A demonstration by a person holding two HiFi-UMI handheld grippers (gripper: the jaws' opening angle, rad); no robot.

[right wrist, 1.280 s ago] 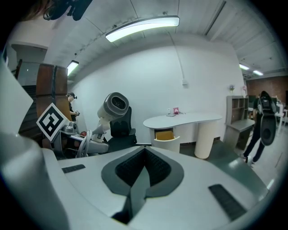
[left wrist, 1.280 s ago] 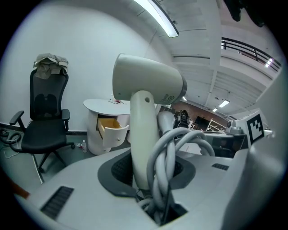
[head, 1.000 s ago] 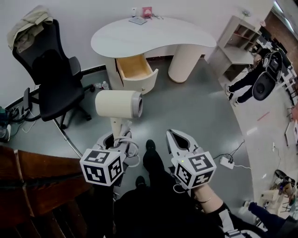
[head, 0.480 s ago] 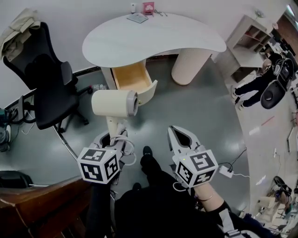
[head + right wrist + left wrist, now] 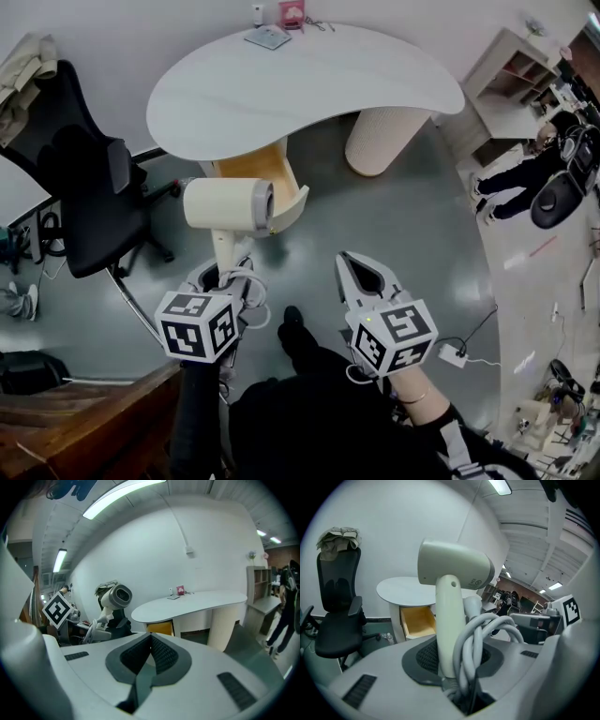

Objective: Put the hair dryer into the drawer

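Held the hair dryer (image 5: 225, 204) upright by its handle in the left gripper (image 5: 223, 274), fingers (image 5: 393, 667) clamped on the handle's lower end. Had the cream barrel on top, lying crosswise, its ringed end turned to the right in the head view. Had the grey cord (image 5: 246, 286) bunched in loops against the handle, just above the grip and partly tucked down between the fingers.

Held the dryer in the air above the grey floor (image 5: 403, 225), just in front of the open drawer (image 5: 258, 171) and not in it. Saw the barrel overlap the drawer's front edge in the head view. Found the drawer pulled out from under the white curved desk (image 5: 309, 80), its wooden inside showing.

Had the right gripper (image 5: 361, 274) beside the left one, apart from the dryer and pointing toward the desk. Showed its fingers (image 5: 161, 656) together in the right gripper view, empty.

Saw a pink box (image 5: 292, 13) and a flat pad (image 5: 267, 37) at the desk's far edge by the wall. Saw a black chair (image 5: 70, 169) to the left of the desk, with a cloth (image 5: 23, 61) draped over its back. Saw a white shelf (image 5: 511, 80) to the right of the desk, a person (image 5: 525, 173) standing near it, and a power strip (image 5: 453, 354) on the floor at the lower right.
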